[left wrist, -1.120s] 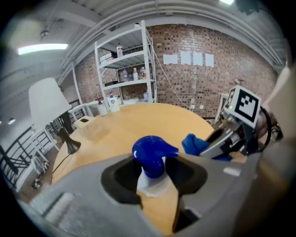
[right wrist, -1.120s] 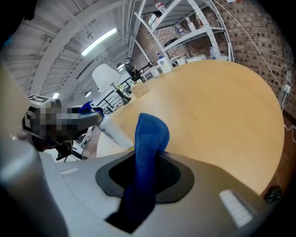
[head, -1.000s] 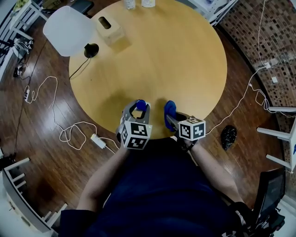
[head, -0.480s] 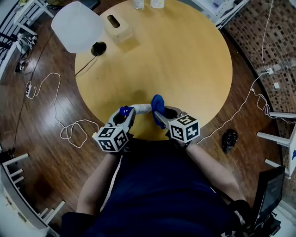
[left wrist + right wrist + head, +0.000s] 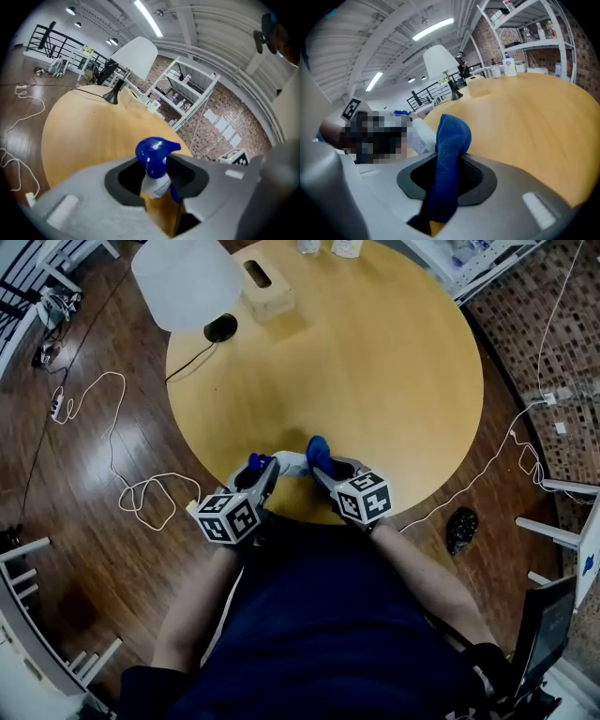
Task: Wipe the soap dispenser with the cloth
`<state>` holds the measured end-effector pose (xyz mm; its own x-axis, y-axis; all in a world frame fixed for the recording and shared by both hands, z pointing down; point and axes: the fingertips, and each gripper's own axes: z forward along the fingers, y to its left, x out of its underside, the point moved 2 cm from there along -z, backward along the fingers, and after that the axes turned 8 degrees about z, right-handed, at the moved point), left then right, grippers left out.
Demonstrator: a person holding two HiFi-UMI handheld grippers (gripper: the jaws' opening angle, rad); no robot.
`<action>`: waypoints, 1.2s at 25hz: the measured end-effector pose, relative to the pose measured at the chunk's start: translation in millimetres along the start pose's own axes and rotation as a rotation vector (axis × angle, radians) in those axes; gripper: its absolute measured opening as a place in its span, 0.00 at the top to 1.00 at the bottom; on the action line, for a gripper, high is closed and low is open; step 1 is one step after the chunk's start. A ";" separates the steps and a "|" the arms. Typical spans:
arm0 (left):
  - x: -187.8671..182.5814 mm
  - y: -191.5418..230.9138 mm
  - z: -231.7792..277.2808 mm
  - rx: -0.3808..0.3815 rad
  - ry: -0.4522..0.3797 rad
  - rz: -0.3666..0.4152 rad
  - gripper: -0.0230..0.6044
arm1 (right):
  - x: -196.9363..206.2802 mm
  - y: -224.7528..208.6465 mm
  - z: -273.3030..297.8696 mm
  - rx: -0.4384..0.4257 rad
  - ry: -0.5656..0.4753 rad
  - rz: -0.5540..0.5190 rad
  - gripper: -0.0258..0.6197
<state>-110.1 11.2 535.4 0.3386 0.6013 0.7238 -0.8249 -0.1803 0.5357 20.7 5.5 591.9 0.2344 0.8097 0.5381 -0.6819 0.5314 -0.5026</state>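
The soap dispenser (image 5: 290, 462), a white bottle with a blue pump head (image 5: 153, 151), lies sideways above the near edge of the round wooden table (image 5: 375, 362). My left gripper (image 5: 259, 471) is shut on its neck, just below the blue head. The bottle's body points right, toward the other gripper. My right gripper (image 5: 324, 468) is shut on a folded blue cloth (image 5: 317, 450), which stands up out of the jaws (image 5: 449, 154). The cloth rests against the far end of the white bottle (image 5: 423, 136).
A white lamp (image 5: 186, 282) and a wooden tissue box (image 5: 265, 287) stand at the table's far left. Two bottles (image 5: 322, 246) sit at the far edge. White cables (image 5: 141, 493) trail over the wooden floor on the left, and a dark object (image 5: 461, 524) lies on the right.
My left gripper rolled, tipping the dispenser from upright to lying sideways with its body toward the right. The right gripper carried the cloth left until it met the bottle.
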 end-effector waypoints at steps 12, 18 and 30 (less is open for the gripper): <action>-10.6 -71.5 38.9 0.117 0.137 0.695 0.76 | 3.3 -53.1 -41.8 0.084 -0.086 0.259 0.80; -9.3 -66.9 36.3 0.121 0.204 0.942 0.76 | -3.1 -54.1 -50.9 0.094 -0.129 0.269 0.80; -7.6 -52.8 40.5 -0.254 0.192 0.588 0.71 | -2.7 -45.7 -49.5 0.060 -0.117 0.252 0.80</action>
<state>-50.8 -15.4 519.3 -0.2674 0.5908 0.7612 -0.9364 -0.3457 -0.0606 85.5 -8.7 579.9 -0.0269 0.8781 0.4776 -0.7494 0.2985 -0.5910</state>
